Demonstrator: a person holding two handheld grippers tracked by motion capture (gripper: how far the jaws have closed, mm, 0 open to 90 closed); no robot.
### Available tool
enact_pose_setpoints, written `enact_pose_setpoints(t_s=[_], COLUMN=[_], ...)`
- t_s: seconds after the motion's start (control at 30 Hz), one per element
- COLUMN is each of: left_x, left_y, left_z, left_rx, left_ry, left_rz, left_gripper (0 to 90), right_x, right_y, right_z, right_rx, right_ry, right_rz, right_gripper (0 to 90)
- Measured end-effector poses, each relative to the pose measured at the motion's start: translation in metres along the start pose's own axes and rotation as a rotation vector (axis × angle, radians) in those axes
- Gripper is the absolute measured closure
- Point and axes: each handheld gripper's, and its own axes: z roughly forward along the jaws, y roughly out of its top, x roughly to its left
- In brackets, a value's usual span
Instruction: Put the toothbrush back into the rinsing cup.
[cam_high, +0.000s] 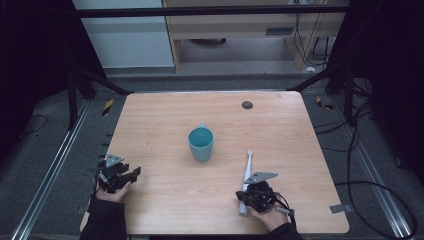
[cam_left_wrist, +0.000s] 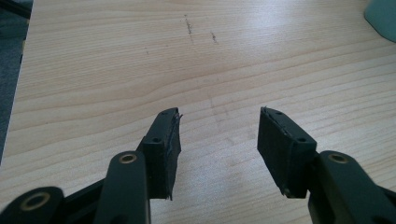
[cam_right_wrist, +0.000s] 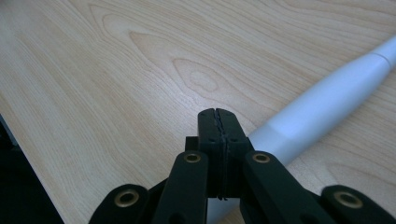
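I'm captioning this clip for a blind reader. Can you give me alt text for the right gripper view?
The right gripper, its black fingers pressed together with nothing between them, sits low over a light wooden table. A white toothbrush lies on the table just beside and partly behind them, running to the upper right.

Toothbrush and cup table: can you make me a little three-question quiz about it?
1. True or false: the toothbrush stands inside the cup.
2. Which gripper has its jaws wide open: A the left gripper, B the right gripper?
3. Fill in: the toothbrush lies flat on the ____.

Key: 1 false, it lies on the wood beside the cup. 2 A. 3 table.
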Motion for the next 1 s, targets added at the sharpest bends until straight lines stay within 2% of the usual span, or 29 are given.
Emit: enact_pose_setpoints(t_s=[0.33, 0.53, 0.57, 0.6, 0.63, 0.67, 0.7, 0.8, 0.83, 0.87, 1.0], left_x=[0.000, 0.000, 0.000, 0.000, 0.000, 0.000, 0.000, 0.000, 0.000, 0.000, 0.000], left_y=[0.000, 0.000, 0.000, 0.000, 0.000, 0.000, 0.000, 0.000, 0.000, 0.000, 0.000], left_z=[0.000, 0.000, 0.000, 0.000, 0.000, 0.000, 0.000, 0.000, 0.000, 0.000, 0.000], left_rx=[-0.001, 0.000, 0.000, 0.000, 0.000, 0.000, 0.001, 0.001, 0.001, 0.001, 0.001], left_ry=[0.000, -0.001, -0.001, -0.002, -0.002, -0.002, -0.003, -0.002, -0.002, -0.002, -0.002], left_rz=[0.000, 0.001, 0.001, 0.000, 0.001, 0.001, 0.001, 0.001, 0.001, 0.000, 0.000], left_gripper=[48.4, 48.4, 48.4, 48.5, 48.5, 48.5, 48.5, 48.5, 48.5, 48.5, 48.5], right_x=[-0.002, -0.004, -0.006, -0.010, -0.010, -0.013, -0.023, -0.031, -0.039, -0.041, -0.045], right_y=[-0.004, -0.003, -0.002, -0.001, -0.001, 0.000, -0.002, -0.004, -0.009, -0.011, -0.014], right_z=[-0.002, -0.009, -0.011, -0.019, -0.019, -0.023, -0.031, -0.035, -0.034, -0.033, -0.030], right_rx=[0.018, -0.017, -0.033, -0.072, -0.072, -0.092, -0.117, -0.112, -0.087, -0.074, -0.038], right_ry=[-0.017, -0.027, -0.035, -0.063, -0.063, -0.083, -0.131, -0.160, -0.186, -0.190, -0.206], right_rz=[-0.007, -0.005, -0.004, 0.008, 0.008, 0.019, 0.057, 0.081, 0.099, 0.107, 0.106], right_gripper=[89.7, 89.5, 89.6, 89.8, 89.8, 89.8, 89.8, 89.7, 89.7, 89.7, 89.6])
